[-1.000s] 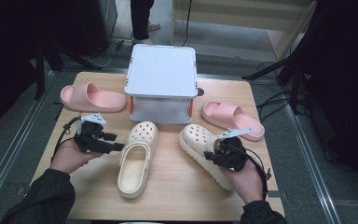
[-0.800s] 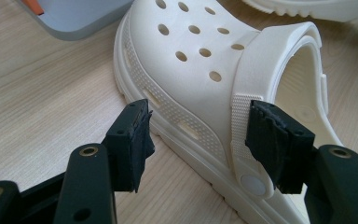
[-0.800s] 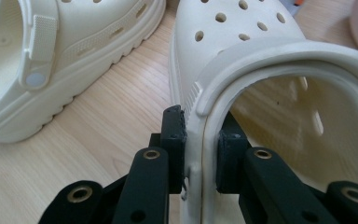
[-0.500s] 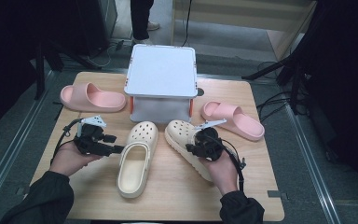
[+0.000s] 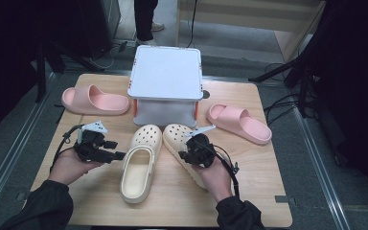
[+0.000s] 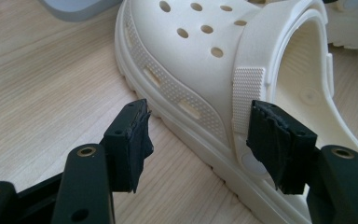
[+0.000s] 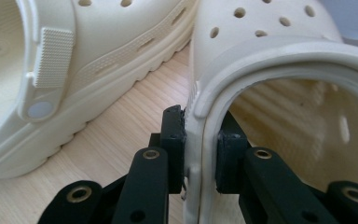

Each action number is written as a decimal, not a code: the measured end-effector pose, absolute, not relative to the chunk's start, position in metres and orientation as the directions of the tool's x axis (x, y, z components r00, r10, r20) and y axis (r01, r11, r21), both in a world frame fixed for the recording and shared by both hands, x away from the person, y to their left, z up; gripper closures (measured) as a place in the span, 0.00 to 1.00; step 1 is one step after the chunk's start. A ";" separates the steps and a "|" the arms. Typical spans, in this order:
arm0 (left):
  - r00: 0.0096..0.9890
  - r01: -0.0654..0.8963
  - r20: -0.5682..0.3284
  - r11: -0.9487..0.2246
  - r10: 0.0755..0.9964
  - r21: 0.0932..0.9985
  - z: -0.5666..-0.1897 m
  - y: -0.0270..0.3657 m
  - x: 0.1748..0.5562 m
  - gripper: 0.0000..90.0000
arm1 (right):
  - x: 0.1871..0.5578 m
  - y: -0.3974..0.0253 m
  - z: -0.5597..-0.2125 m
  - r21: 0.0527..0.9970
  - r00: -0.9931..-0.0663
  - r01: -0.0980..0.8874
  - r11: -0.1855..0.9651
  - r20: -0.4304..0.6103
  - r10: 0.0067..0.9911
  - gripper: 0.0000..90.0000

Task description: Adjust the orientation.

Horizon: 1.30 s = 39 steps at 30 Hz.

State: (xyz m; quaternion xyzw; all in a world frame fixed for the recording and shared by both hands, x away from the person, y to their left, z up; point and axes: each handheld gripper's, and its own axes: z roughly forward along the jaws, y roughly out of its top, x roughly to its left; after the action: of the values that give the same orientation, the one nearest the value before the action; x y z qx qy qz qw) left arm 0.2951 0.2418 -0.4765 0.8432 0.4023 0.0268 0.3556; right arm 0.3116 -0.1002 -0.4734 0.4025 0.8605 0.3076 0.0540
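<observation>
Two cream clogs lie side by side near the middle of the wooden surface (image 5: pixel 100 201), toes pointing toward the far edge where a grey-lidded box (image 5: pixel 165 76) stands. The right tongs (image 7: pixel 200 149) are clamped narrow on the side wall of the right clog (image 5: pixel 179 139), one pad outside the rim and one inside the foot opening; in the high view these tongs (image 5: pixel 191 151) sit over the clog's heel part, with the person's right hand (image 5: pixel 215 175) behind them. The left clog (image 5: pixel 139 165) lies flat just beside it, the two toes nearly touching in front of the box. The left tongs (image 6: pixel 198 140) stand wide open and empty, low over the wood at the left clog's outer side, level with its heel strap: one pad over bare wood near the sole, the other in front of the strap rivet; whether that pad touches cannot be told. In the high view the left tongs (image 5: pixel 115 154) point toward that clog from the left edge side, held by the left hand (image 5: pixel 72 165). A pink slide (image 5: pixel 93 100) lies near the far left corner, and a second pink slide (image 5: pixel 239 122) lies toward the right edge, well apart from the clogs.
</observation>
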 end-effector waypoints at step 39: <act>0.653 0.722 -0.292 -0.456 0.699 0.520 -0.509 0.231 0.307 0.83 | 0.354 -0.187 -0.497 0.626 -0.735 0.564 0.538 0.085 0.672 0.87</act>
State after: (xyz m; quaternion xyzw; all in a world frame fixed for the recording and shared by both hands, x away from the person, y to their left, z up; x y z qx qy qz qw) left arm 0.3072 0.2310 -0.5094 0.8532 0.4164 -0.0183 0.3136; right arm 0.3543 -0.1868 -0.4975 0.3540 0.8730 0.3249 0.0832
